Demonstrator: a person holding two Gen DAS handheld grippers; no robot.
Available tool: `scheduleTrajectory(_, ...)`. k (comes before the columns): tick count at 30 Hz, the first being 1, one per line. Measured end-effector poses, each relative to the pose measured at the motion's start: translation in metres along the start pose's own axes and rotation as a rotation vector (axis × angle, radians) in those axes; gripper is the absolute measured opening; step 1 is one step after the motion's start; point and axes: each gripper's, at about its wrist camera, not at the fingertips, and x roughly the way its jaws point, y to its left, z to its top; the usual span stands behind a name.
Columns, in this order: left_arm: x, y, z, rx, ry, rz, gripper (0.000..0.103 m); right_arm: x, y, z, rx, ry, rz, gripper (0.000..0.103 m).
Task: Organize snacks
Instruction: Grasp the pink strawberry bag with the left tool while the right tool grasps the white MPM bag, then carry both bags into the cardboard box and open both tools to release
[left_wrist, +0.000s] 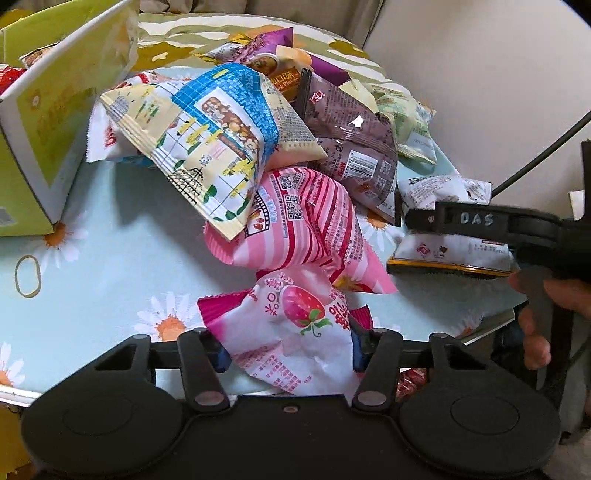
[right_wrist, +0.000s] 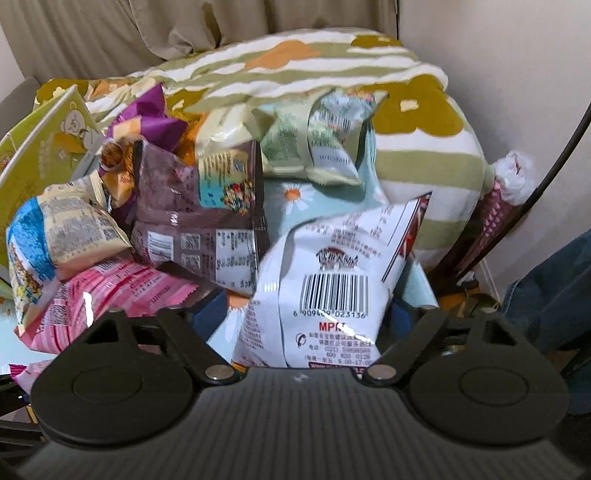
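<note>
A pink and white strawberry snack bag (left_wrist: 295, 332) lies at the near edge of the table. My left gripper (left_wrist: 291, 350) is shut on it, with the blue pads (left_wrist: 221, 356) pressing into both sides. In the right wrist view a white snack bag with a barcode (right_wrist: 325, 288) stands between the fingers of my right gripper (right_wrist: 304, 321). Those jaws are open, and a gap shows beside the left pad (right_wrist: 205, 325). The left wrist view shows one black finger (left_wrist: 461, 219) of the right gripper lying over that white bag (left_wrist: 454, 251).
A pile of snack bags fills the table's middle: a blue and cream bag (left_wrist: 207, 140), a pink striped bag (left_wrist: 303, 221), a brown bag (left_wrist: 354, 147). A green cardboard box (left_wrist: 48, 122) stands open at left. A rubber band (left_wrist: 27, 277) lies on the daisy tablecloth (left_wrist: 110, 251). A flowered blanket (right_wrist: 406, 110) lies behind.
</note>
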Motion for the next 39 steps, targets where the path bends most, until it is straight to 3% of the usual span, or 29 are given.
scheduleTrajectory(2,-0.003,0.001,-0.001,-0.002,-0.005,0.0,0.058,0.004,0.0,-0.001,-0.013,0.006,-0.009,0.088)
scheduleTrajectory(10,-0.022,0.004,-0.005,-0.003,-0.028,-0.002,0.057,-0.003,0.0,-0.005,-0.028,0.001,-0.025,0.076)
scheduleTrajectory(24,-0.083,0.013,0.002,-0.027,-0.151,-0.003,0.056,-0.061,0.012,0.005,-0.015,-0.096,-0.015,0.075)
scheduleTrajectory(31,-0.114,0.029,0.021,-0.04,-0.237,0.001,0.056,-0.087,0.042,0.024,-0.056,-0.16,0.025,0.075)
scheduleTrajectory(39,-0.149,0.077,0.055,-0.073,-0.339,0.043,0.056,-0.103,0.097,0.053,-0.11,-0.218,0.106,0.075)
